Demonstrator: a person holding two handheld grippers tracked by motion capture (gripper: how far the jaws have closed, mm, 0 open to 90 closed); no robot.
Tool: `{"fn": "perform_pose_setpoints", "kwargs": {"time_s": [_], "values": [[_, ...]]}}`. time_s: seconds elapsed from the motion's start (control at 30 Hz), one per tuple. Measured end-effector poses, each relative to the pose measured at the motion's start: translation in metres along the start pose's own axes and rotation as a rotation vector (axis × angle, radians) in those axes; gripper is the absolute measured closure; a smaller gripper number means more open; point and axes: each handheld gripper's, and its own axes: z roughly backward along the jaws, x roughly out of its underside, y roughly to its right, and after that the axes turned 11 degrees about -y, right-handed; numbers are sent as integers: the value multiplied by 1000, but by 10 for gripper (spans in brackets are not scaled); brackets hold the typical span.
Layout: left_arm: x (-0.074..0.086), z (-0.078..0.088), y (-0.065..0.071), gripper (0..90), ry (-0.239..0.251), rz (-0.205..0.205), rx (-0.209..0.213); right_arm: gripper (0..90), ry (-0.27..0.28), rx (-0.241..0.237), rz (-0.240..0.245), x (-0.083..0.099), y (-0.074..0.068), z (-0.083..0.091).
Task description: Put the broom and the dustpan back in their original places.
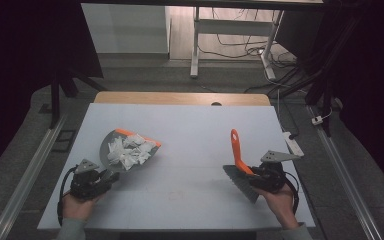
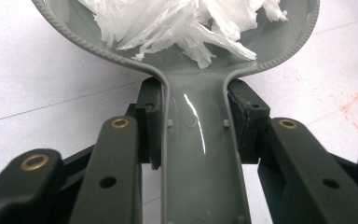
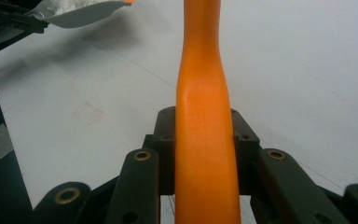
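My left tool (image 1: 111,176) is clamped on the handle of the grey plastic dustpan (image 1: 111,141), already heaped with white torn paper scraps (image 1: 128,150). Right tool (image 1: 248,176) grips the orange-handled brush (image 1: 238,152), bristles near the white table (image 1: 195,130). Sweeping looks done; I'd say dumping's left.

Dustpan (image 2: 279,51) front and brush handle (image 3: 205,116) tip cut off

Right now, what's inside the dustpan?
The grey dustpan holds a heap of torn white paper scraps, spread from the back wall to the orange lip. The scraps cover most of the pan floor, so anything beneath them cannot be seen.
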Motion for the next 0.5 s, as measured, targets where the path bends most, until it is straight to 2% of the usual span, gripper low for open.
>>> {"fn": "perform_pose_setpoints", "kwargs": {"time_s": [0.5], "values": [[-7,-15,0,613,-10,82,-67,706,-12,-13,11,-1,-2,-5]]}}
